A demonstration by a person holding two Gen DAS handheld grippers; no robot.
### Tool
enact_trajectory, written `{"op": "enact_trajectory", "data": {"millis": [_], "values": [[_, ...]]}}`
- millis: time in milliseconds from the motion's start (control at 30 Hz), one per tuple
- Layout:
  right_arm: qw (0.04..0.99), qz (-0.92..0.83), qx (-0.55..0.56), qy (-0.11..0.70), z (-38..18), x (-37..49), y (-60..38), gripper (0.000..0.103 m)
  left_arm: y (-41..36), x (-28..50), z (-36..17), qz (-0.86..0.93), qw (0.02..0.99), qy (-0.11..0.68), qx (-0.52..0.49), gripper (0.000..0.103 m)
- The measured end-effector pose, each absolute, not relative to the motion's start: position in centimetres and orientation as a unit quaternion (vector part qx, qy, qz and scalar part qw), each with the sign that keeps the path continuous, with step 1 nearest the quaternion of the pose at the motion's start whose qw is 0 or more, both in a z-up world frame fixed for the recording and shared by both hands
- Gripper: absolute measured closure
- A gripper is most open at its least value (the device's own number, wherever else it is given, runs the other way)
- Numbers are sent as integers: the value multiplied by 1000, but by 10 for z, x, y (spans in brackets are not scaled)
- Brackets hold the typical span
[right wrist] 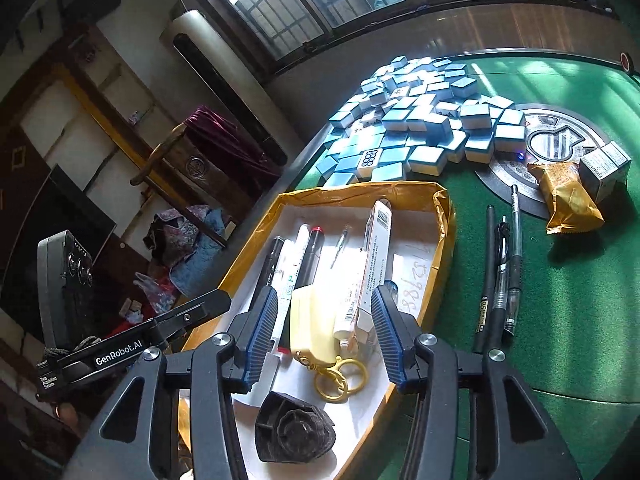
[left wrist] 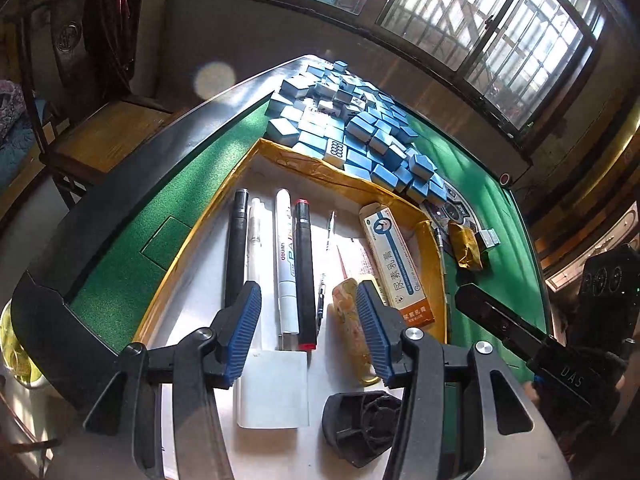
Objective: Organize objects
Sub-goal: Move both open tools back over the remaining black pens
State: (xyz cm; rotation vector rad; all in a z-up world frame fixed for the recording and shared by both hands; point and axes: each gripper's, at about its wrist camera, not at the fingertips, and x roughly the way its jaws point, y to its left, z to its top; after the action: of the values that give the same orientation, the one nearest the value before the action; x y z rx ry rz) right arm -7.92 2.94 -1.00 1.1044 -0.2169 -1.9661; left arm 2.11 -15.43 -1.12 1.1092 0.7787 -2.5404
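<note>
i read "deli" on the white marker point(left wrist: 286, 256) in the box point(left wrist: 200, 236); "尿素乳膏" on the carton point(left wrist: 394, 260) right of it. "genrobot.ai" on my left gripper point(right wrist: 120, 354), "das" on my right gripper point(left wrist: 572, 376).

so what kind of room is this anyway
Most likely a living room or game room in a home. A green-felt mahjong table holds a heap of blue-backed mahjong tiles, a carved wooden chair stands beside it, and barred windows run along the wall.

2 wrist fisheyes, angled down, close over shared tray point(left wrist: 256, 152) point(right wrist: 360, 190), left and right sides
</note>
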Motion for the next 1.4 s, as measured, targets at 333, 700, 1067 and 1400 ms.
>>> {"op": "enact_trajectory", "data": {"millis": [333,700,1067,1400], "values": [[408,-786,460,-72,-20,-109,98,52,-80,1,4,-890,51,267,367,42],[324,-803,486,-120,-60,-161,147,52,-25,-36,-1,-884,24,234,403,42],[277,-791,524,-150,-76,-176,174,53,1,-69,-23,-868,23,227,442,42],[275,-792,525,-148,-76,-177,175,52,1,-78,-33,-860,35,227,456,42]]}}
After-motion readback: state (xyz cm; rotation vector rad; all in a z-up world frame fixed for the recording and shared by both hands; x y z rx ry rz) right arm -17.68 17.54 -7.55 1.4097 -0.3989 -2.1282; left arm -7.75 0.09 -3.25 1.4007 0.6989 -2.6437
